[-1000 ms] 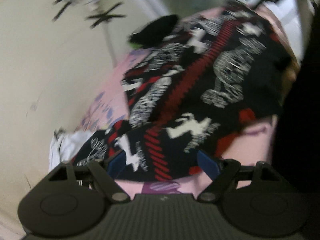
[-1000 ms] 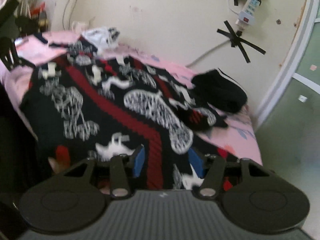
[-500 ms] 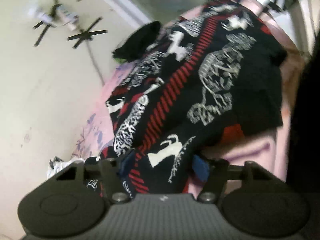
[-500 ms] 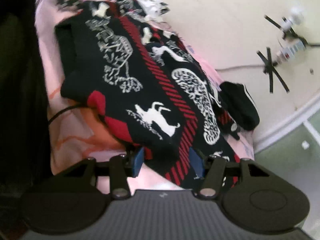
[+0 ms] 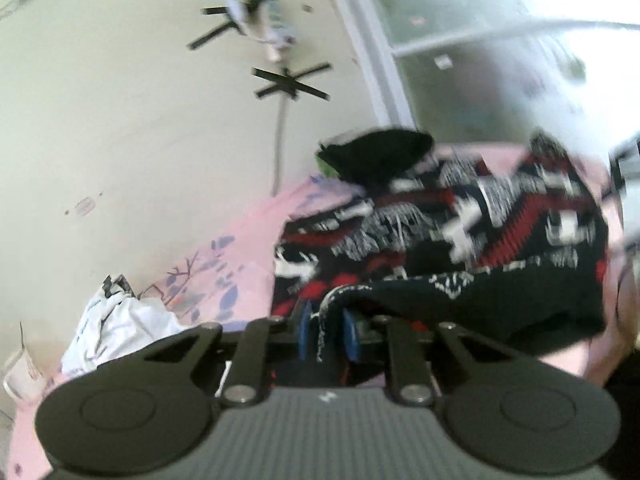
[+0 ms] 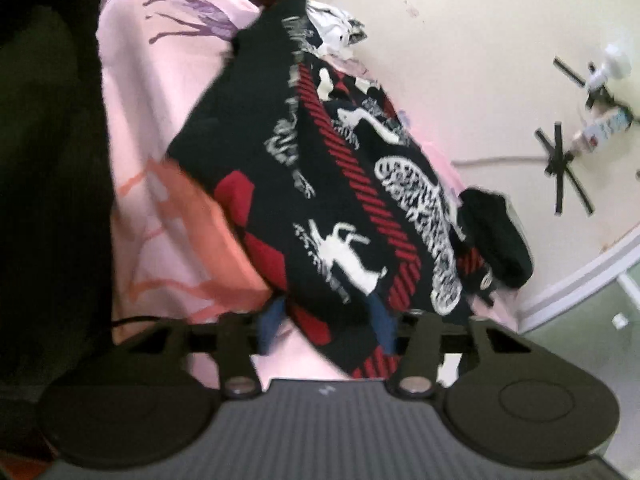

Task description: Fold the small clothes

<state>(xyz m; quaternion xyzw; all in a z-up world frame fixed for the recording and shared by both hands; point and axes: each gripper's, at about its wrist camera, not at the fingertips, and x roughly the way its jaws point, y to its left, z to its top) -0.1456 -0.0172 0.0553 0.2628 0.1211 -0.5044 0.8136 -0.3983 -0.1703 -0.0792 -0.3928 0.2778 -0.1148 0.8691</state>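
Note:
A black garment with red stripes and white animal prints (image 6: 344,184) lies on a pink bed sheet (image 6: 168,60). In the left wrist view my left gripper (image 5: 326,328) is shut on an edge of this garment (image 5: 460,240) and holds it lifted, so a fold hangs over the rest. In the right wrist view my right gripper (image 6: 326,324) has its blue fingers (image 6: 382,322) apart on either side of the garment's near corner, with the cloth lying between them.
A black folded cloth (image 6: 496,236) lies at the bed's far end by the wall. A white crumpled garment (image 5: 116,320) lies on the sheet at the left. A power strip is taped to the wall (image 6: 600,120). A dark shape fills the right view's left side.
My left gripper closed on the garment's edge and lifted it, folding the cloth over. My right gripper tilted and slid closer along the near corner, still open.

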